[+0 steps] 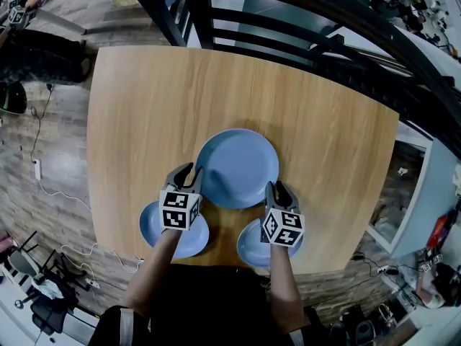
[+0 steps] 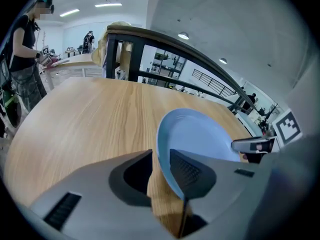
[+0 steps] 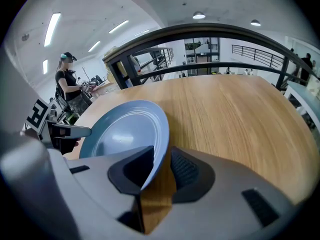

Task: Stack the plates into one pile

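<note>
Head view: three plates, no pile yet.
Big plate point(image 1: 238, 166) sits on the table point(image 1: 144, 107). Small plate A point(image 1: 153, 229) and small plate B point(image 1: 248, 247) lie just beside its near edge, unstacked. Left gripper point(image 2: 160, 166) and right gripper point(image 3: 157, 166) straddle its rim on opposite sides, jaws spread, not clamping. All stacking looks still to do.
</note>
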A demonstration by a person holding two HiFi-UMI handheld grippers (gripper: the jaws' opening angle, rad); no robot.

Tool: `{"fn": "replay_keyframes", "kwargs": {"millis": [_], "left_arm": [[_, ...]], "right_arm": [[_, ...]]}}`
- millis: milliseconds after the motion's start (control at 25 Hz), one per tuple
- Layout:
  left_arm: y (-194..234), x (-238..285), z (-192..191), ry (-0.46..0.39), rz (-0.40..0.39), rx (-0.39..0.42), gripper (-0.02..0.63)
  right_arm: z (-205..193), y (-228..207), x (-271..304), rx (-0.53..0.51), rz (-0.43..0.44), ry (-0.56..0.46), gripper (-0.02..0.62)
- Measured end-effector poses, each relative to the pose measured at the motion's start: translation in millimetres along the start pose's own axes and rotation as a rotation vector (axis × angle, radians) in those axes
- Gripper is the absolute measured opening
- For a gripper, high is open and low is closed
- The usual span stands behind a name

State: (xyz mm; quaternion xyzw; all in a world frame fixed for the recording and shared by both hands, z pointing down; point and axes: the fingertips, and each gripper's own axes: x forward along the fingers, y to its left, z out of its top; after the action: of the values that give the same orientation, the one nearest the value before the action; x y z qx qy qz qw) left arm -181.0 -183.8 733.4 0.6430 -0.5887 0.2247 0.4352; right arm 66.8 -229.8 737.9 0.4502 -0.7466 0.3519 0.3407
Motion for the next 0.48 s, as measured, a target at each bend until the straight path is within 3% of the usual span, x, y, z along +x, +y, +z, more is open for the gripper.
{"fn": "replay_keyframes", "kwargs": {"millis": [480], "left_arm": [[5, 13, -10, 0.059, -0.001, -0.018, 0.103]], "right_arm": [[-6, -2, 10, 0.020, -0.008, 0.017, 0.088]]}}
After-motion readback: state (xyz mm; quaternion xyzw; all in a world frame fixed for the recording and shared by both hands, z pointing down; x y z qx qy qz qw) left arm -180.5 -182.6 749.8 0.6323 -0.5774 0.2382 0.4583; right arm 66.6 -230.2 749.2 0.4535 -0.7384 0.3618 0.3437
